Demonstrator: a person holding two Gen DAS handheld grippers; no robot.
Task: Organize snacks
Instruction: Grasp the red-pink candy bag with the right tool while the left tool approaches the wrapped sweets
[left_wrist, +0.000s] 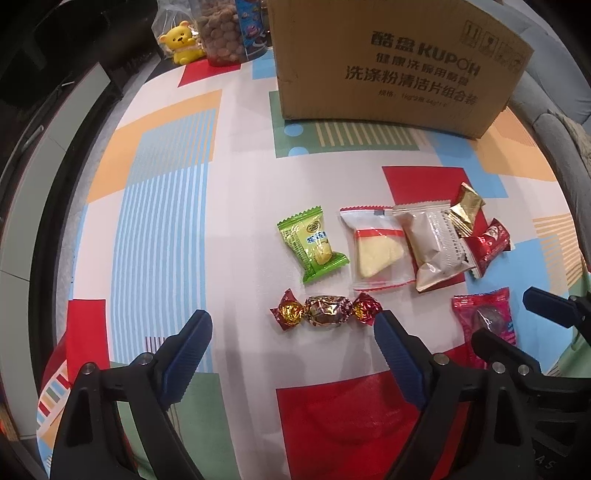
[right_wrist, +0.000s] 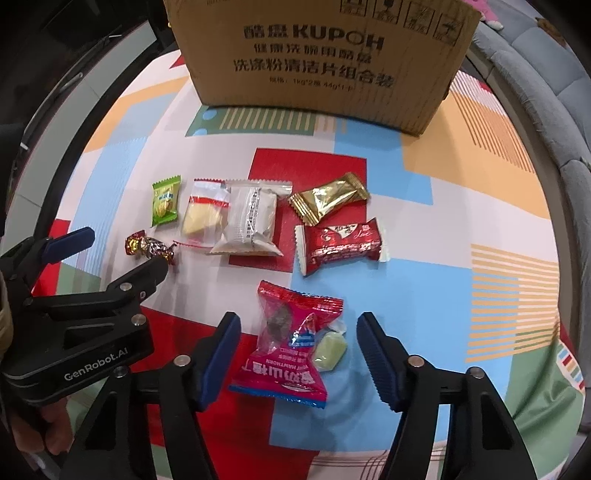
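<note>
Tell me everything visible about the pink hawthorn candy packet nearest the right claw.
The pink hawthorn candy packet is a glossy plastic pillow wrapper with crimped, serrated ends, white lettering and a clear window showing a dark round candy. It lies flat and sealed on the patterned tablecloth, between the open fingers of the right claw, which do not touch it. A small pale green wrapped candy rests against its right edge. In the left wrist view it is partly hidden behind the claw.

the worktop (right_wrist: 461, 177), under a bright patterned cloth, carries a cardboard box (right_wrist: 325, 55) at 12 o'clock and wrapped snacks (right_wrist: 255, 221) scattered near centre.
</note>
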